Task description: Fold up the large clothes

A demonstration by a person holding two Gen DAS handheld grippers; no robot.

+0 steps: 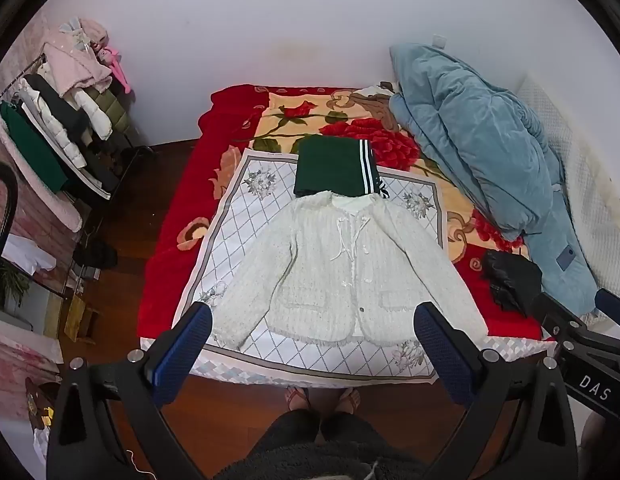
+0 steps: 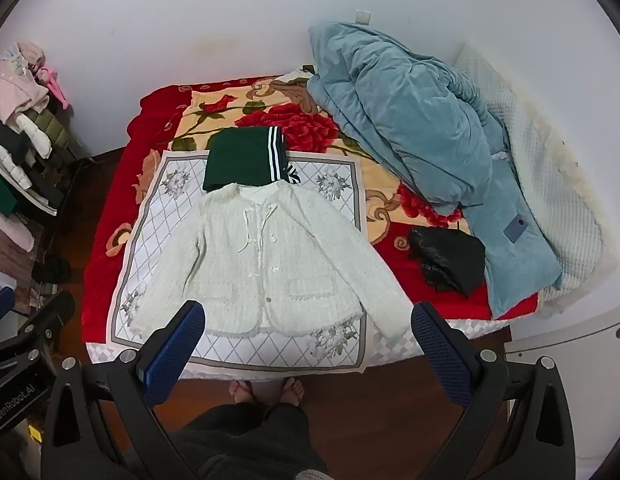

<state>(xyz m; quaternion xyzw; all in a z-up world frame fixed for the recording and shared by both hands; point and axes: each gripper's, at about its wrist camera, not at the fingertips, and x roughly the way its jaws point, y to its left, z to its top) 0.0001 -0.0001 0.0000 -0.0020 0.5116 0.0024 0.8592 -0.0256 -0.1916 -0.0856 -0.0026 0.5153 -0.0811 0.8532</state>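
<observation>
Both sets of jaws are spread as wide as they go, and nothing is gripped by either. The left gripper (image 1: pixel 314 332) is held above the near edge of the bed (image 1: pixel 169 264), its blue pads (image 1: pixel 181 354) framing the hem of the cardigan (image 1: pixel 334 268); no cloth is touched. Same story for the right gripper (image 2: pixel 307 330), hung over that same near edge with only air between its pads (image 2: pixel 444 354).

The white cardigan is laid flat and face up on the mat (image 1: pixel 237 216), collar pointed at the far edge, sleeves angled out toward the near corners, hem close to the near edge. The right sleeve cuff runs off the mat's side. A folded green garment (image 1: pixel 334 168) with white stripes is parked just past the collar, straddling the mat's far edge.

The mat is spread on a red floral blanket (image 1: pixel 310 116). A blue quilt (image 1: pixel 482 160) is heaped along the bed's right side, and a black bag (image 1: pixel 510 280) is dropped beside it near the right near corner. A clothes rack (image 1: pixel 61 120) is stuffed full off the left side. Feet (image 1: pixel 322 398) are seen on the wood floor at the near edge.
</observation>
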